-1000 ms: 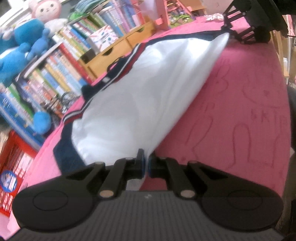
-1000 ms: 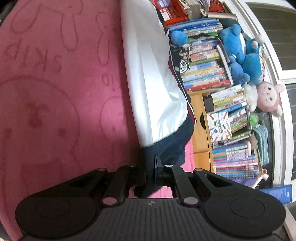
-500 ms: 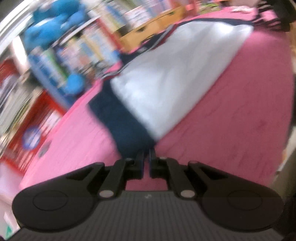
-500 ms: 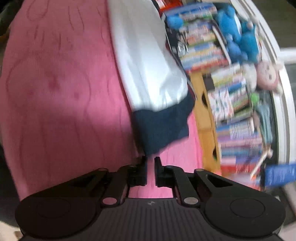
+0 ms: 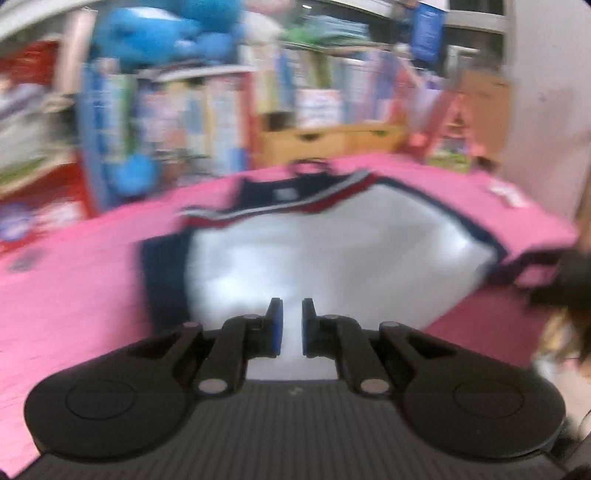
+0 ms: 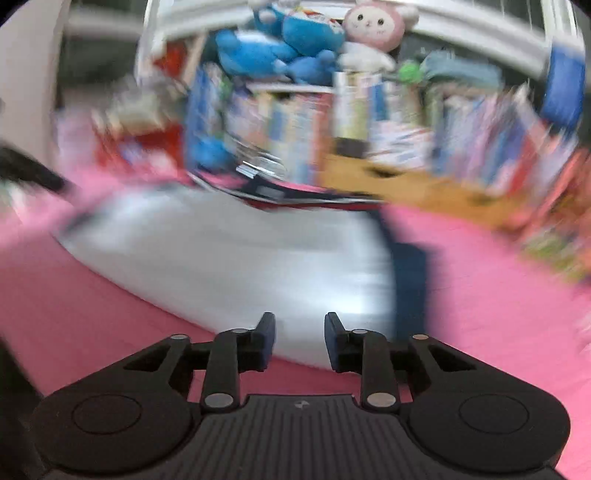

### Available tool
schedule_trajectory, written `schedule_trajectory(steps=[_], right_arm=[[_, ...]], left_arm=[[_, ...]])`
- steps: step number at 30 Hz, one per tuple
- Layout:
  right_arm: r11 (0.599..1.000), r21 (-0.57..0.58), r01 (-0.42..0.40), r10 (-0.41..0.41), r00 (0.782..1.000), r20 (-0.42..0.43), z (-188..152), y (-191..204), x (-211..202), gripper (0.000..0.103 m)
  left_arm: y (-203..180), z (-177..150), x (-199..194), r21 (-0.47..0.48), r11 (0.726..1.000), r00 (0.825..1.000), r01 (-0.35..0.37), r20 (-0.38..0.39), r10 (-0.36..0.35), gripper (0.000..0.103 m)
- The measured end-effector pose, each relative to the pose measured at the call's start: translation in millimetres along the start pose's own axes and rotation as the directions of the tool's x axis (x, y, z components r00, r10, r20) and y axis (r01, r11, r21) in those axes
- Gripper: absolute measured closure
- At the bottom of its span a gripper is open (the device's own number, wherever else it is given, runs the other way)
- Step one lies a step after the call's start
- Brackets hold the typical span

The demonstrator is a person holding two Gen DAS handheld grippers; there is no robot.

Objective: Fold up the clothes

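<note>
A: How many garments do we see?

B: We count one, a white fabric garment with navy and red trim [image 5: 332,258], lying on one pink cloth-covered surface [image 5: 74,295].

A: And how many tools do we see?

B: We count two, the black two-finger left gripper [image 5: 292,326] and the black two-finger right gripper [image 6: 300,341].

A: Any toys?

B: In the right wrist view we count one pink and white plush bunny [image 6: 373,29]. Beside it is a blurred cluster of blue plush toys [image 6: 280,48], two or perhaps three. The books on the shelves [image 6: 295,122] are too blurred for us to count.
</note>
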State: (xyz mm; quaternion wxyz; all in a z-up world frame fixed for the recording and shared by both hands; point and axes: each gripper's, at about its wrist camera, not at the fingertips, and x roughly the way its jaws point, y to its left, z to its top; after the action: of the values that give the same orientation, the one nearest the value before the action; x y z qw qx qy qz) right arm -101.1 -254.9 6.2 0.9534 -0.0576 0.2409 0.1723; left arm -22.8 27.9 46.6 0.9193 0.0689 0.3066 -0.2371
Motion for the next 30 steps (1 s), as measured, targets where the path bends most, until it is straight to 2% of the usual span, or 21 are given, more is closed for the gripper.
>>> schedule_trajectory(steps=[4,6,7,9,11,13,19,25,30], right_arm=[[0.987,0.122,-0.107,0.103,0.994,0.040,-2,51,24,0.069],[0.982,0.164,-0.098,0.092,0.995,0.046,4,59,34,0.062],[0.979,0.177,-0.100,0.093,0.995,0.046,7,60,39,0.056],[0.980,0.180,-0.081,0.075,0.996,0.039,10,62,51,0.050],[0.982,0.181,-0.050,0.049,0.999,0.006,11,64,64,0.046],[0.981,0.190,-0.026,0.028,1.000,-0.006,10,66,70,0.047],[0.990,0.142,0.025,-0.024,1.000,-0.014,8,82,72,0.058],[0.990,0.140,0.033,-0.030,0.999,-0.019,9,83,73,0.060],[0.990,0.139,0.039,-0.036,0.999,-0.021,9,85,73,0.060]], left_arm=[[-42,24,38,0.022,0.998,0.997,0.057,-0.059,-0.055,0.092],[-51,26,55,0.004,0.995,0.990,0.099,-0.098,-0.099,0.090],[-53,25,64,-0.003,0.995,0.987,0.104,-0.123,-0.104,0.089],[-58,22,80,-0.014,0.994,0.978,0.107,-0.176,-0.108,0.089],[-59,18,99,-0.030,0.996,0.967,0.081,-0.240,-0.086,0.089],[-58,17,105,-0.017,0.997,0.971,0.069,-0.227,-0.071,0.088],[-48,37,132,-0.042,0.999,0.965,-0.010,-0.263,-0.002,0.088],[-24,64,185,-0.099,0.989,0.954,-0.113,-0.288,0.080,0.088],[2,86,221,-0.142,0.972,0.951,-0.186,-0.273,0.142,0.088]])
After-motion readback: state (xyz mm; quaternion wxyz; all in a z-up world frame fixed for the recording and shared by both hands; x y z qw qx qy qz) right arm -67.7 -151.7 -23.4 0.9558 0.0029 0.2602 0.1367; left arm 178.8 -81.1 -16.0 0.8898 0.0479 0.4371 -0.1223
